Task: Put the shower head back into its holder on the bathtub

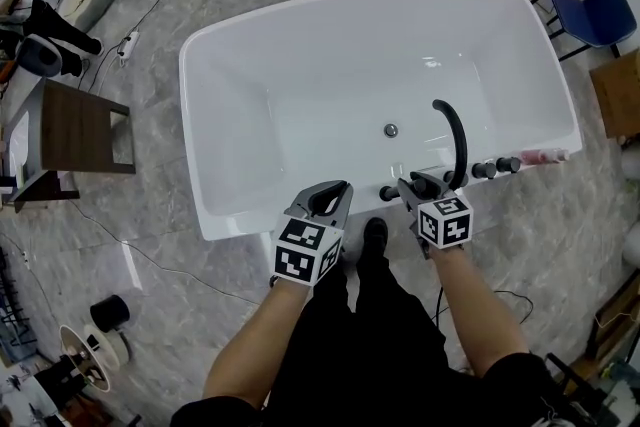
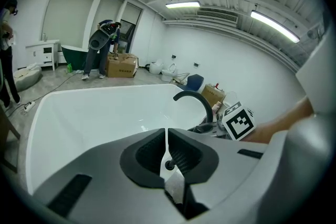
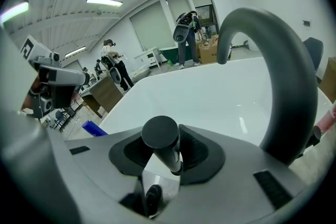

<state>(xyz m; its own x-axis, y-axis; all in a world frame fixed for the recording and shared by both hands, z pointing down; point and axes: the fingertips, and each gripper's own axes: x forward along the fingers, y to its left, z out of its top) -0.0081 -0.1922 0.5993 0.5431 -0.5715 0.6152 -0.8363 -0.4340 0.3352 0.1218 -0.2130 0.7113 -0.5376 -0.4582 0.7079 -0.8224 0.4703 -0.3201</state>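
Observation:
The white bathtub (image 1: 236, 218) lies below me, with a black curved spout (image 1: 456, 137) and several dark knobs (image 1: 496, 167) on its near rim. My right gripper (image 1: 418, 187) hovers over that rim just left of the spout (image 3: 286, 86). It is shut on the shower head (image 3: 162, 140), a dark round-ended cylinder that stands up between the jaws. A small dark fitting (image 1: 388, 193) sits on the rim beside it. My left gripper (image 1: 336, 196) is at the rim further left, its jaws (image 2: 166, 147) closed together with nothing in them.
A pink object (image 1: 543, 155) lies on the rim right of the knobs. A dark wooden side table (image 1: 85, 127) stands left of the tub and a blue chair (image 1: 600, 10) at the back right. Cables trail over the marble floor. People (image 2: 102, 49) stand far behind.

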